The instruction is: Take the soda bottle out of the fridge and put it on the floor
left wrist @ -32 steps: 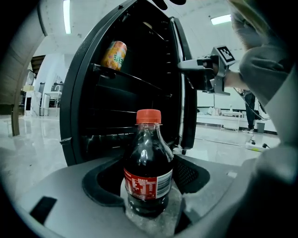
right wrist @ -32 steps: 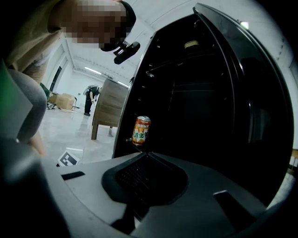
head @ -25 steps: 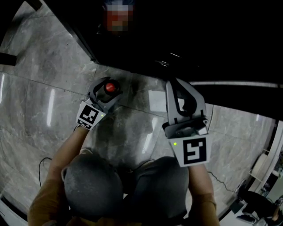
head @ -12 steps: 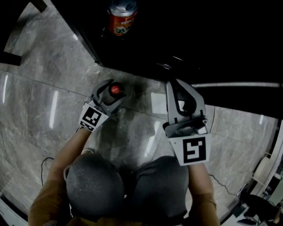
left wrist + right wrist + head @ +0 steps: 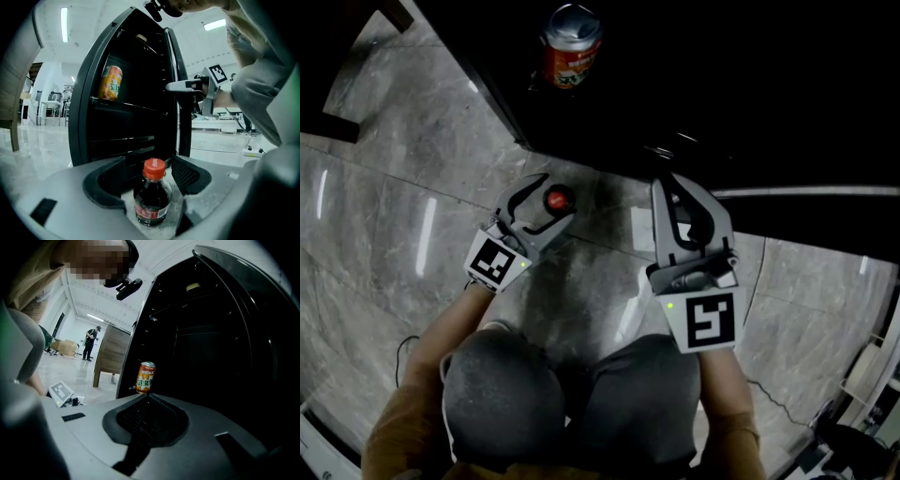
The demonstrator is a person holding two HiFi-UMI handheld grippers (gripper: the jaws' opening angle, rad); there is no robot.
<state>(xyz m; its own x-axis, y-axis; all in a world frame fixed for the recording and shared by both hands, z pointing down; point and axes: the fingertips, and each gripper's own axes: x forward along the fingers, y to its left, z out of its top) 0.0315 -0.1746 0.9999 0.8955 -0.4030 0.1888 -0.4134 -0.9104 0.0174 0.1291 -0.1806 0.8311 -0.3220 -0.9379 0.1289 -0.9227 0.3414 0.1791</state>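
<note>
Head view: left gripper [image 5: 553, 200] clamps the soda bottle [image 5: 558, 198] upright, clear of the fridge [image 5: 694, 84], floor [image 5: 403, 187] straight below; left gripper view: same, bottle btwn the jaws; right gripper view: right gripper [image 5: 147, 398] closed, empty.

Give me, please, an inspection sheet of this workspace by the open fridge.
Surface: glossy grey marble floor.
Job's things: soda bottle, red cap on, upright, outside the black fridge; whether it touches the floor cannot be told.
Clutter: orange can on a fridge shelf.
Grippers: left gripper shut on the soda bottle; right gripper jaws together, empty, pointing into the fridge.
Cables: thin cable on the floor at the person's left.
Surroundings: fridge open; wooden cabinet beyond it; a person standing far off.
</note>
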